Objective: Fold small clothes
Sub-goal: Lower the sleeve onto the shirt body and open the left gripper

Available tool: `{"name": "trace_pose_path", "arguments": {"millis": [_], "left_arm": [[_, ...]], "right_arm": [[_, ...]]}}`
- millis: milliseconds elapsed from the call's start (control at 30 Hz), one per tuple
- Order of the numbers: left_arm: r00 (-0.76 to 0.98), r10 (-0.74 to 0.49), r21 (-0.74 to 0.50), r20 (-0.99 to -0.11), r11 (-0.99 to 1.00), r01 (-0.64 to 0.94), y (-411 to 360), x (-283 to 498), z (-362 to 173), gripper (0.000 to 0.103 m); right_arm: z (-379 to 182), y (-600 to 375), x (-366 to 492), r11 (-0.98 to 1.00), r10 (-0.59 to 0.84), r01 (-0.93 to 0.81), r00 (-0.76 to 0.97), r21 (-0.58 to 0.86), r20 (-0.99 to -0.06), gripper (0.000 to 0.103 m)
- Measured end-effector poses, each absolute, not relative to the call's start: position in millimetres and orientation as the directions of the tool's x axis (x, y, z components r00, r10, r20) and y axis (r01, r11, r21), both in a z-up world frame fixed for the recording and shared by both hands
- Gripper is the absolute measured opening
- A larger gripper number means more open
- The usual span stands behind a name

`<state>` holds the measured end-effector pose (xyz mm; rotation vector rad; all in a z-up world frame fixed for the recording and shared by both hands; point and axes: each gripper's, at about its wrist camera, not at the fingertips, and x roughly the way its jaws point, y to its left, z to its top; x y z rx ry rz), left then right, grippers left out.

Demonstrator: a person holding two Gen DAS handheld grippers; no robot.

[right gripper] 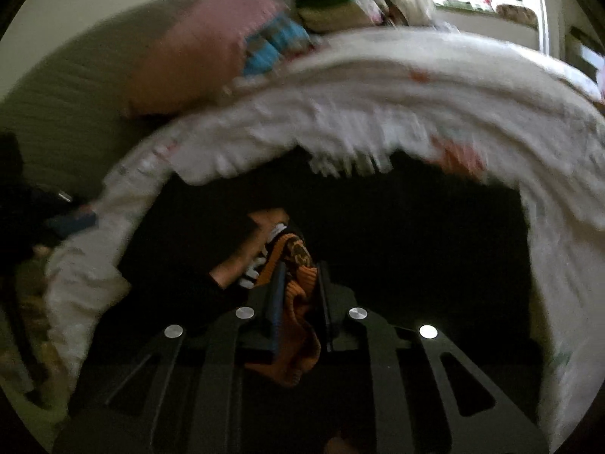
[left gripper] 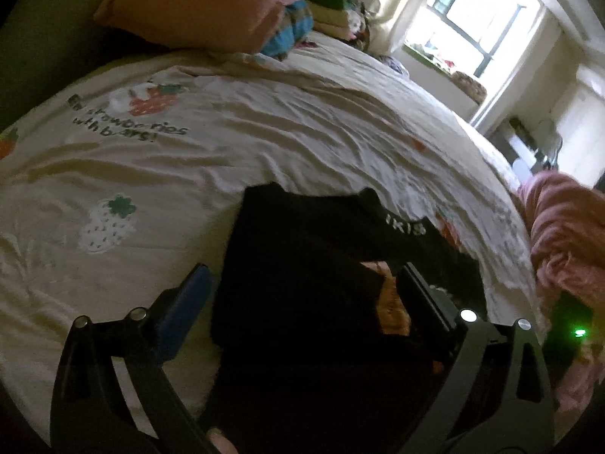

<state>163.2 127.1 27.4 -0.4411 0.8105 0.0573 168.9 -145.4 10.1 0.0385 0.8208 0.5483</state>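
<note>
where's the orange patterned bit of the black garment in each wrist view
Left wrist view: the orange patterned patch sits lower centre-right, on the black garment, just left of the open left gripper's right finger.
Right wrist view: the orange patterned patch is at centre, pinched in the shut right gripper.
Shared landmark: the pink pillow, upper left in both.

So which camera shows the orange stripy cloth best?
The right wrist view: the orange cloth sits front and centre, pinched in the right claw. The left wrist view shows only a small orange patch amid the black garment.
</note>
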Motion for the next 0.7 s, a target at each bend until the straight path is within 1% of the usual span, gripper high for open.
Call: {"name": "trace_pose_path", "arguments": {"millis": [133, 200, 333, 433, 700], "left_arm": [[0.704, -0.104, -0.38, -0.703, 0.891, -0.248, 143.7, 159.9, 29.5, 0.091], [0.704, -0.101, -0.382, -0.703, 0.889, -0.253, 147.2, 158.5, 29.2, 0.091], [0.701, -0.099, -0.374, -0.706, 0.893, -0.251, 148.3, 158.4, 27.9, 0.091], [0.698, -0.089, -0.36, -0.71, 0.898, -0.251, 147.7, 158.1, 27.5, 0.091], [0.672, -0.08, -0.296, -0.736, 0.931, -0.214, 129.0, 167.9, 16.7, 0.091]], "right_arm": [[53.0, -139.6, 168.3, 0.835, 0.507, -0.52, 0.603, 0.178, -0.616, 0.014], [69.5, -140.3, 173.3, 0.842, 0.488, -0.524, 0.631, 0.132, -0.603, 0.014], [83.8, -152.8, 182.6, 0.867, 0.44, -0.49, 0.674, 0.087, -0.593, 0.014], [80.7, -165.3, 186.9, 0.885, 0.409, -0.46, 0.688, 0.075, -0.6, 0.014], [50.7, -184.5, 192.1, 0.923, 0.309, -0.383, 0.701, 0.026, -0.643, 0.014]]}}
